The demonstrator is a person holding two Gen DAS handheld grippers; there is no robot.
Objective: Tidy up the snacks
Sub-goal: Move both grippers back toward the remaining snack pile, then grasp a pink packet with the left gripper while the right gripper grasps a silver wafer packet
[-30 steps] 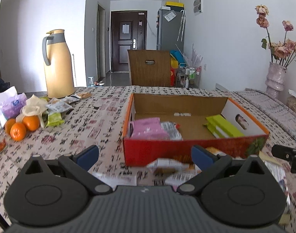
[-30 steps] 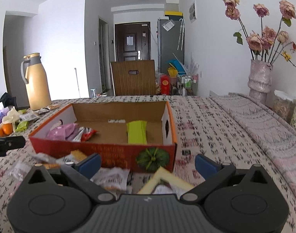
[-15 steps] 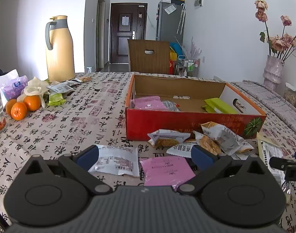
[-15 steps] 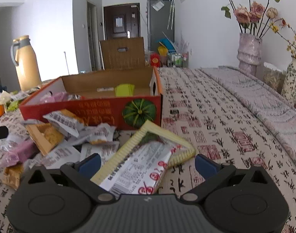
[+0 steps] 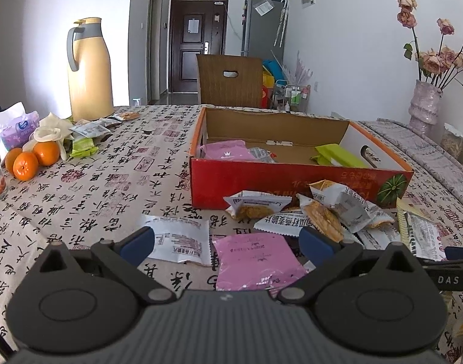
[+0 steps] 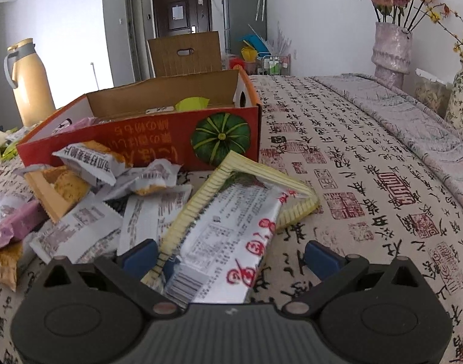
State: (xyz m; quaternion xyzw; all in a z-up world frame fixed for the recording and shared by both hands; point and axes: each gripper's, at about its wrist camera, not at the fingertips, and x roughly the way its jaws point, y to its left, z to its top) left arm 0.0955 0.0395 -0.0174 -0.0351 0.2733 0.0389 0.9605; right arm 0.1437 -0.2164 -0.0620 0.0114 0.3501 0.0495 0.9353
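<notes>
Left gripper (image 5: 227, 242): spread wide over pink packet (image 5: 255, 261), near edge hidden. Right gripper (image 6: 230, 256): wide, straddling yellow-edged packet (image 6: 228, 227), end hidden. Red box (image 5: 292, 179) beyond the packets; contents partly hidden.

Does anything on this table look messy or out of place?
Yes. A jumble of snack packets lies overlapping on the tablecloth in front of the red box, rather than inside it. One long packet rests tilted on its neighbours. The box holds only a few items. Nothing looks torn or spilled.
</notes>
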